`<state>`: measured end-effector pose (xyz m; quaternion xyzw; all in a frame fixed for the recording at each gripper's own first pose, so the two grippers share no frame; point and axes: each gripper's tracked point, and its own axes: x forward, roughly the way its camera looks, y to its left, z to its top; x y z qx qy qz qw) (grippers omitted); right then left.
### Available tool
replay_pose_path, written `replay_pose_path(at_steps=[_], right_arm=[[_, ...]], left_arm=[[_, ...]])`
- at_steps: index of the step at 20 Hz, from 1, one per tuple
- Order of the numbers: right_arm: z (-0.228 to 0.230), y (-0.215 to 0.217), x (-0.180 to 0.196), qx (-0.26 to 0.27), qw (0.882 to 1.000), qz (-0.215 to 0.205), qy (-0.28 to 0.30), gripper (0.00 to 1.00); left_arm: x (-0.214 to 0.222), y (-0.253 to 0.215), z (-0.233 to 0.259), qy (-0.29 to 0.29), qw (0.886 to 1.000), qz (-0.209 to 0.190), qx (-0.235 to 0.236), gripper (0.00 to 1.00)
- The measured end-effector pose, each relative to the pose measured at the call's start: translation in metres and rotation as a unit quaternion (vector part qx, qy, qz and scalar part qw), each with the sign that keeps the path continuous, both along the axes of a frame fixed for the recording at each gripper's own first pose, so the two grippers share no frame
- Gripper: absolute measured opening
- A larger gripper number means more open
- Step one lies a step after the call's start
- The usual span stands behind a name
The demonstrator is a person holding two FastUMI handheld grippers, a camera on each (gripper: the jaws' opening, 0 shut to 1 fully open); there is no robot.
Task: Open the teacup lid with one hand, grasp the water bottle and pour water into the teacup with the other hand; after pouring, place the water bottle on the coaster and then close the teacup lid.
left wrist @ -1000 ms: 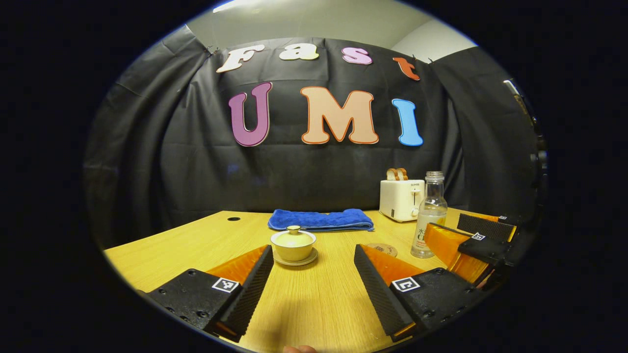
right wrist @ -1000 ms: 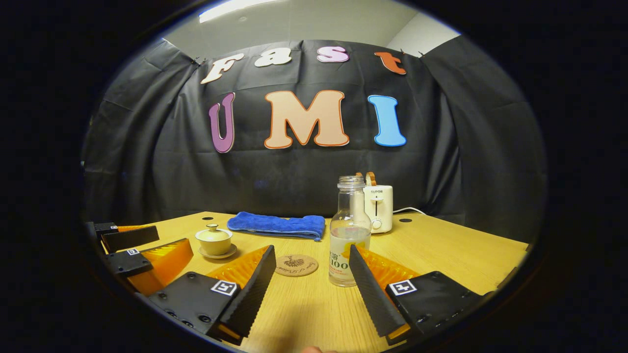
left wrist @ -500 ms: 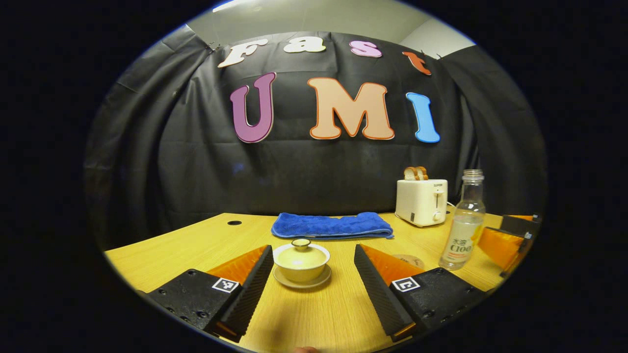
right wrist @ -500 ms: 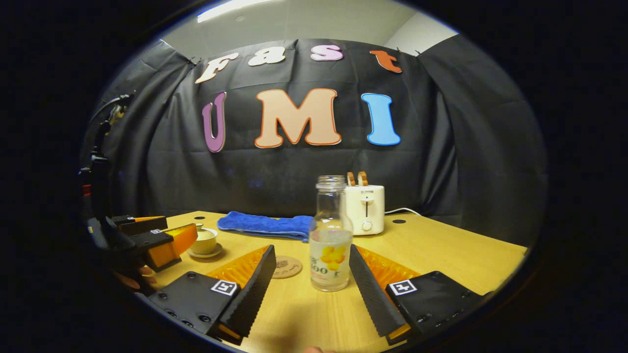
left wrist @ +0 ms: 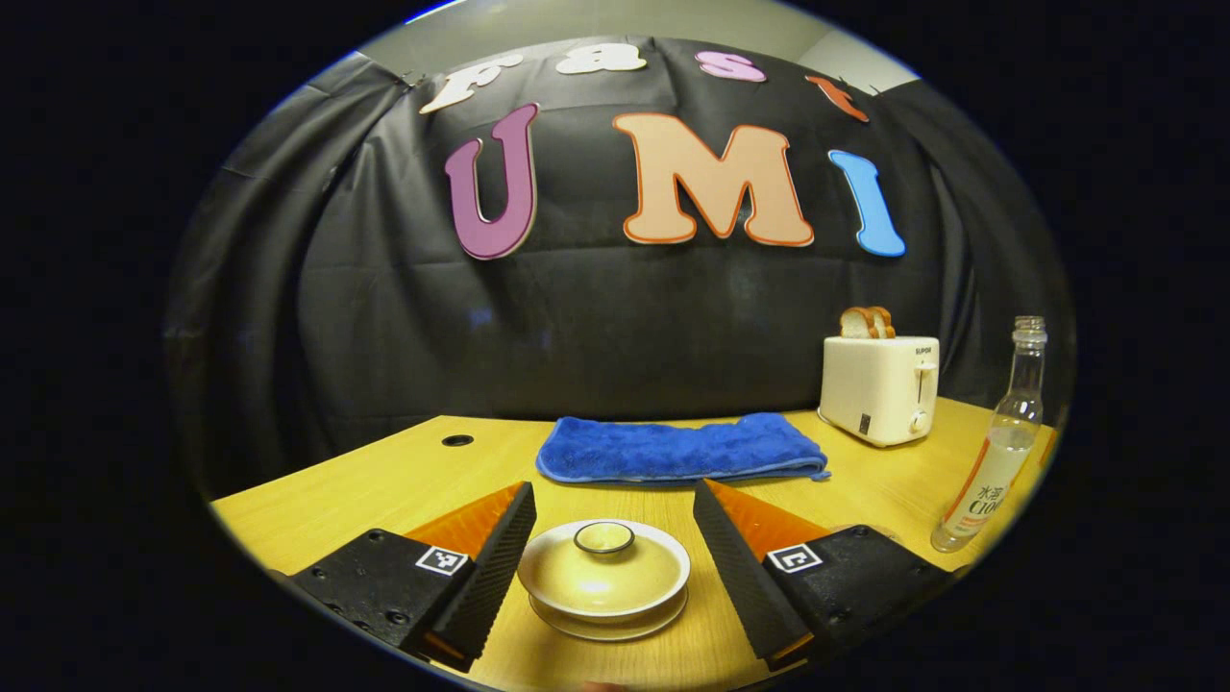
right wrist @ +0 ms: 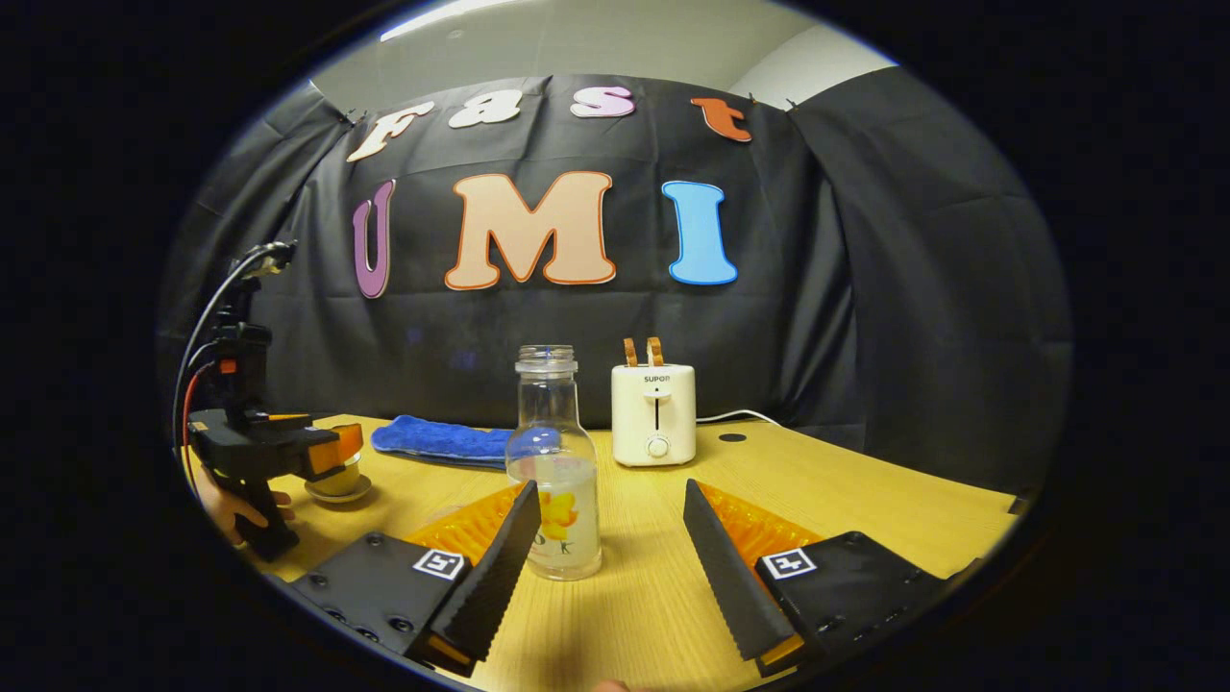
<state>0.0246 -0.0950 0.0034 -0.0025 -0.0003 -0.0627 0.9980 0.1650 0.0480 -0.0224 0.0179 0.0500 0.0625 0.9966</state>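
A cream teacup with its lid on sits on a saucer, low and close in the left gripper view. My left gripper is open, one finger on each side of the cup, not touching it. A clear water bottle without a cap, partly filled, stands on the table just ahead of my right gripper. That gripper is open, and the bottle is close to its left finger. The bottle also stands far right in the left gripper view. In the right gripper view the left gripper half hides the teacup.
A folded blue towel lies behind the teacup. A white toaster holding toast stands at the back of the wooden table. A hand holds the left gripper's handle. Black cloth walls the booth.
My left gripper has moved forward until its fingers straddle the teacup. My right gripper has come closer to the bottle, which now sits toward its left finger instead of its right.
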Motion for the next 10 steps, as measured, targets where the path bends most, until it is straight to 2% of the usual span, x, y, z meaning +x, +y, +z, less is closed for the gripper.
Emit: replay_pose_path(at_steps=[7,9,10], right_arm=[[0.001,-0.001,0.0,-0.001,1.0,0.001,-0.001,0.95],[0.001,-0.001,0.0,-0.001,1.0,0.001,-0.001,0.95],[0.001,-0.001,0.0,-0.001,1.0,0.001,-0.001,0.95]], left_arm=[[0.011,0.003,-0.004,0.014,1.0,0.007,0.012,0.96],[0.011,0.005,-0.004,0.017,1.0,0.009,0.008,0.93],[0.01,0.005,-0.004,0.016,1.0,0.009,0.005,0.83]])
